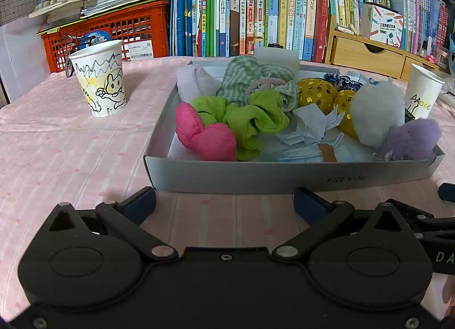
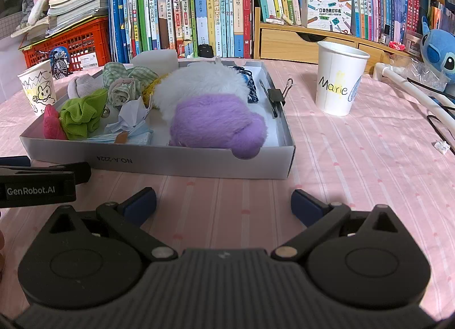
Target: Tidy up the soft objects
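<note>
Both grippers, left [image 1: 224, 204] and right [image 2: 223, 204], sit wide open with nothing in them, low over the pink cloth [image 1: 71, 152]. The soft stuff is piled in the tray [image 1: 284, 177] at 12 o'clock: pink heart [image 1: 203, 135], green scrunchie [image 1: 250, 121], white pompom [image 1: 376, 107], purple one [image 2: 216, 124] nearest the right gripper.
</note>
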